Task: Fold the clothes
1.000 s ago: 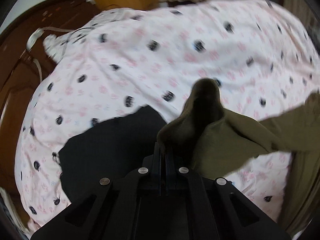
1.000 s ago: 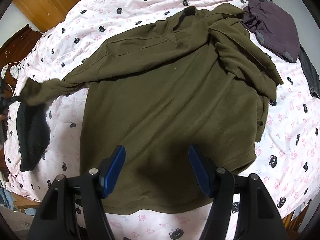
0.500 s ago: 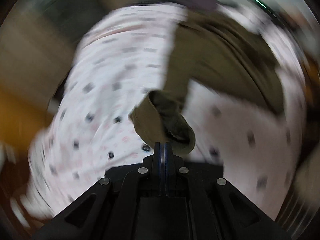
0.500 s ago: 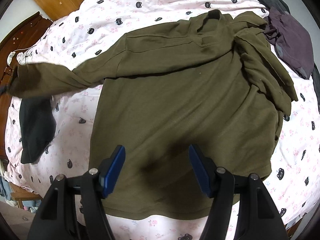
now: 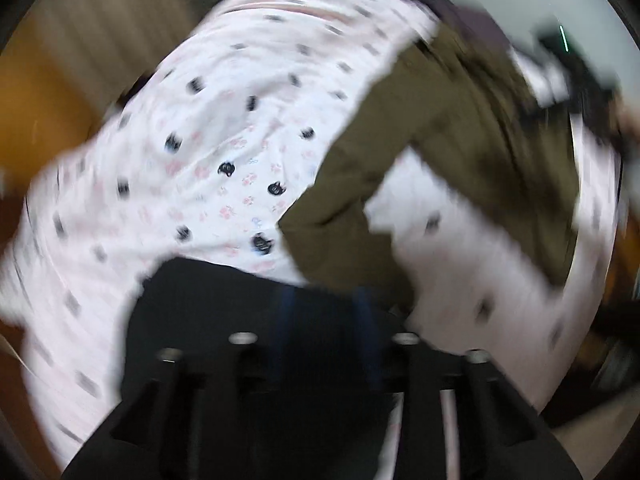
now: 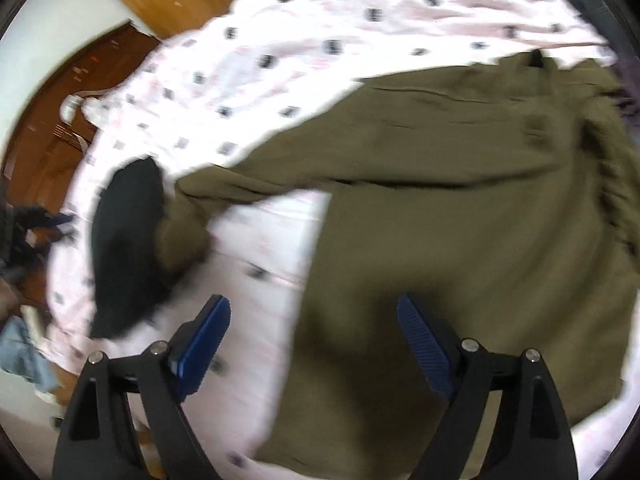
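An olive shirt [image 6: 460, 216] lies spread on a bed with a white, cat-print bedsheet [image 6: 280, 40]. In the right wrist view its body fills the picture from 1 to 5 o'clock and its hem edge runs down toward 6 o'clock. One sleeve [image 6: 248, 184] reaches out toward 9 o'clock, and its bunched cuff touches a black garment [image 6: 124, 240] near the bed's edge at 9 o'clock. The right gripper [image 6: 314, 344] hangs over the shirt's side edge; its jaws are opening, the blue pads [image 6: 424, 344] stand wide apart and no cloth is pinched between them. A bare strip of sheet lies between sleeve and body at the centre. Past the bed's edge, from 8 to 10 o'clock, are a brown wooden floor [image 6: 36, 152] and scattered things. The left wrist view is badly blurred: the left gripper [image 5: 326, 320] sits over the black garment [image 5: 208, 300], its jaws opening and released, with the sleeve [image 5: 360, 184] just beyond, at 1 o'clock. Open sheet [image 5: 200, 160] spreads from 9 to 12 o'clock.
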A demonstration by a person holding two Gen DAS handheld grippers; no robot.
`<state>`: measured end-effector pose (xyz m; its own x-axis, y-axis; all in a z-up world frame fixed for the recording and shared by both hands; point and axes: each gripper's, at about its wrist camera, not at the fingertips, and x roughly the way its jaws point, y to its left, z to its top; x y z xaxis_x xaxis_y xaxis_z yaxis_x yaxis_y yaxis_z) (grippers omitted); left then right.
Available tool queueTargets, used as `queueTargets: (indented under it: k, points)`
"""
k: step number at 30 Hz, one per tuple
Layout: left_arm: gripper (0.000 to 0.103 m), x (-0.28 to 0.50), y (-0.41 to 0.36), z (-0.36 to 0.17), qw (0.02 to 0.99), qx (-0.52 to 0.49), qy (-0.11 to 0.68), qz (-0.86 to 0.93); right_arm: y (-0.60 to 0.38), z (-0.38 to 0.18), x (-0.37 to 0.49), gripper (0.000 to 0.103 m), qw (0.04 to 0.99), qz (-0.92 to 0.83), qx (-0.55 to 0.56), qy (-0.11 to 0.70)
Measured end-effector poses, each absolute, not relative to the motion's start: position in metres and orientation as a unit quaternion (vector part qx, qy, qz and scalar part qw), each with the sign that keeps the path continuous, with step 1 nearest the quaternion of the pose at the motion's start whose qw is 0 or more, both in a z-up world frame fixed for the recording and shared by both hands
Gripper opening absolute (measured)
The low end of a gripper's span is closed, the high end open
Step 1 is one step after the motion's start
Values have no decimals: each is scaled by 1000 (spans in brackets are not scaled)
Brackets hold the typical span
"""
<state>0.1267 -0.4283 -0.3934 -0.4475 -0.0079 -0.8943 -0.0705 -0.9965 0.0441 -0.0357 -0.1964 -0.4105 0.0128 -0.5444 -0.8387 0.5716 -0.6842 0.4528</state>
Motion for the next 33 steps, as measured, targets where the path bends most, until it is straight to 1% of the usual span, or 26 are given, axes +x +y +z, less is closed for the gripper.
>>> queueTargets:
  k: [1,3,7,9,11,13,14,15,18,21,23,25,27,29,33]
  points:
    - [41,127,-431,-395,5,-516,-8,857,-221,-417,-36,88,418,-689,593,-1]
    - [42,132,-436,-400,-21,-499,-89,862,-267,-429,-32,88,454,-669,588,9]
    - [47,154,-449,-410,-99,-458,-216,856,-349,-461,-20,88,513,-626,581,82]
    - [50,169,-456,-416,-142,-438,-268,846,-387,-475,-14,88,543,-602,573,121]
    - [51,180,-459,-422,-170,-426,-291,839,-418,-484,-9,87,573,-582,556,154]
    - [51,188,-459,-425,-185,-415,-300,839,-442,-491,-5,87,593,-566,544,176]
    - [51,191,-459,-426,-187,-411,-303,839,-451,-497,-6,85,597,-556,550,179]
    - [51,194,-460,-427,-188,-407,-308,839,-459,-503,-7,80,601,-544,556,182]
    - [51,199,-464,-429,-189,-399,-323,837,-479,-519,-5,71,604,-523,570,194]
    - [51,202,-469,-430,-186,-393,-337,835,-486,-533,-5,71,592,-515,584,209]
    - [51,204,-470,-430,-184,-392,-340,835,-488,-538,-5,71,590,-511,592,204]
    - [52,205,-471,-431,-181,-393,-341,835,-488,-541,-5,61,589,-504,598,205]
    - [52,206,-471,-432,-178,-395,-342,834,-487,-543,-3,31,585,-500,601,216]
    - [52,206,-470,-433,-174,-397,-343,833,-487,-543,-2,15,582,-501,601,222]
    - [52,202,-464,-433,-163,-404,-334,835,-479,-534,-2,13,586,-501,604,205]
